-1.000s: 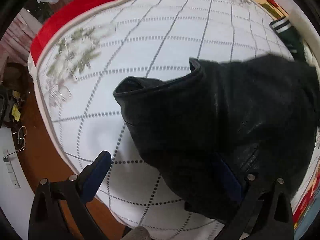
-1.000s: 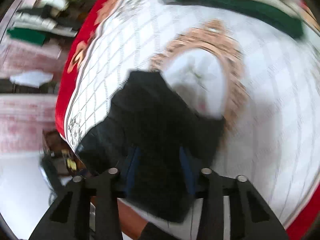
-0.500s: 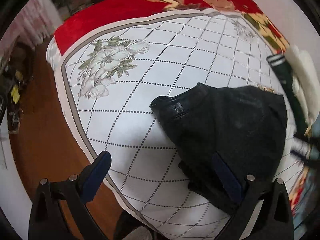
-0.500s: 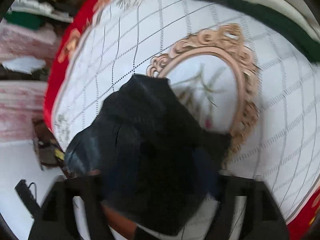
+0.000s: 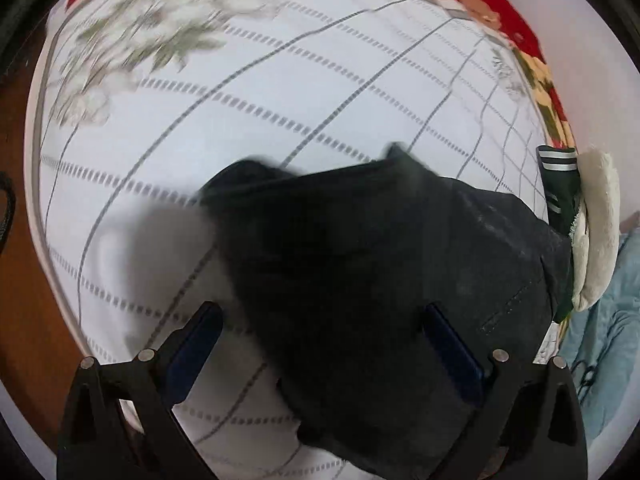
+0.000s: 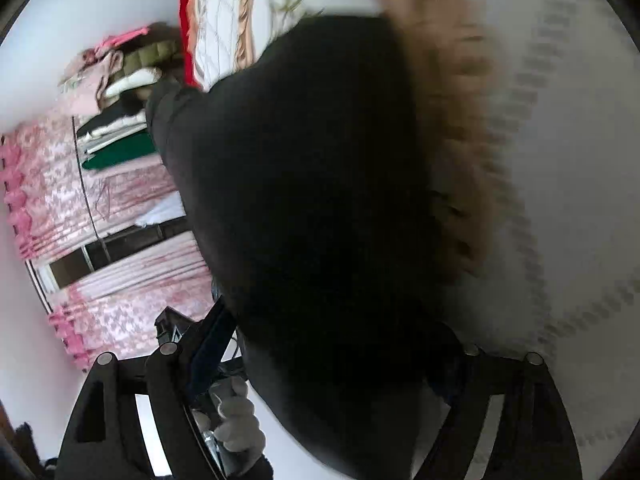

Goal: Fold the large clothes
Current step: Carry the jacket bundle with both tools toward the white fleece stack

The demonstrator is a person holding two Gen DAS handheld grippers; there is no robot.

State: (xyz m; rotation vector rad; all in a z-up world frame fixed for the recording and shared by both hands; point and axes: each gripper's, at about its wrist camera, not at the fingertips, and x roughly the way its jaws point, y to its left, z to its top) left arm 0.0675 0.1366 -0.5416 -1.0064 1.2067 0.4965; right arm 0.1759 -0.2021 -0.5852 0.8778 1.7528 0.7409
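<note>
Bedspread of white quilted cloth (image 5: 280, 92) carries the black leather jacket (image 5: 380, 280) at lower centre. Left claw (image 5: 320, 352) gapes wide over it; right claw (image 6: 324, 364), jaws just opened wide, straddles it.

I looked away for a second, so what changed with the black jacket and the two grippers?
The right gripper has just been opening; its jaws, narrow around the black leather jacket a second ago, now stand wide with the jacket between them, and its view has swung close. The left gripper stayed open over the jacket, which stayed on the white quilted bedspread.
</note>
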